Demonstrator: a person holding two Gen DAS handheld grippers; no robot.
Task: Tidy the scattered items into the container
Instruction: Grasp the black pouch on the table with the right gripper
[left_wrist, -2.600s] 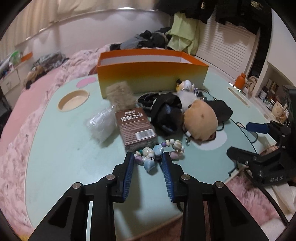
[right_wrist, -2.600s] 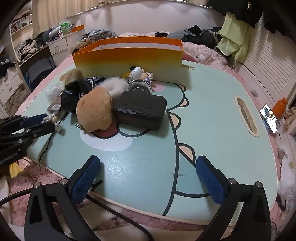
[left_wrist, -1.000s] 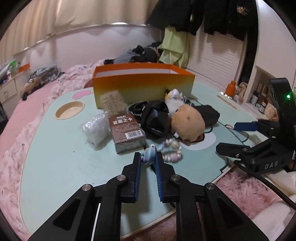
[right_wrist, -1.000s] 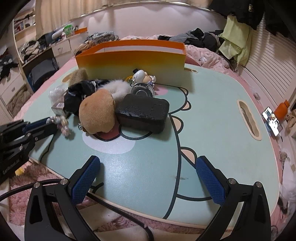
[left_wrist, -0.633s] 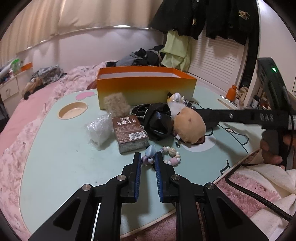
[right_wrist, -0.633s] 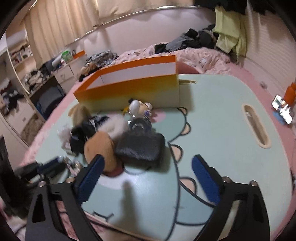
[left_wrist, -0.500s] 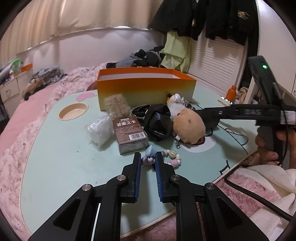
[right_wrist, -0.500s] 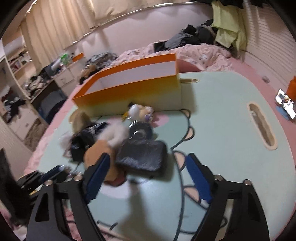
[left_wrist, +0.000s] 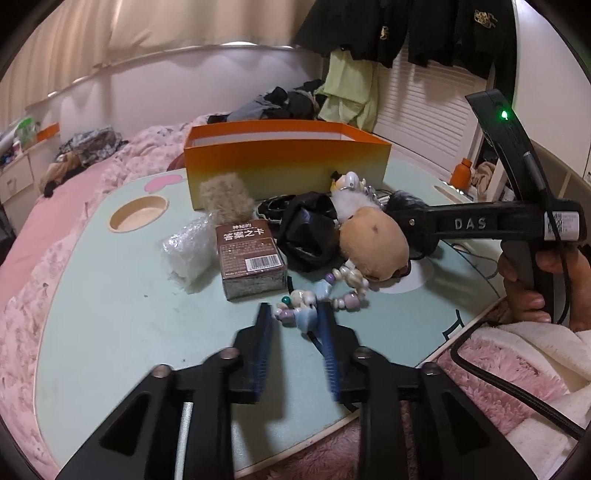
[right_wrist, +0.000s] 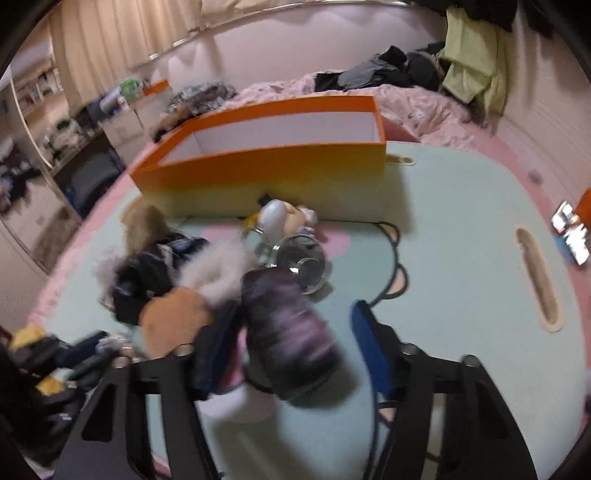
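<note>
Left gripper (left_wrist: 295, 321), fingers parted, straddles the bead bracelet (left_wrist: 325, 291) near the table's (left_wrist: 110, 317) front edge. Right gripper (right_wrist: 291, 332), spread wide, flanks the dark pouch (right_wrist: 288, 332); orange box (right_wrist: 280, 162) behind.

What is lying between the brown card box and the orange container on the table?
In the left wrist view, a tan fuzzy pouch lies between the brown card box and the orange container, close against the container's front wall.

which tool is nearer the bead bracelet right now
Left. The left tool has the bracelet between its open fingers; the right tool is off to the side, over the black pouch.
</note>
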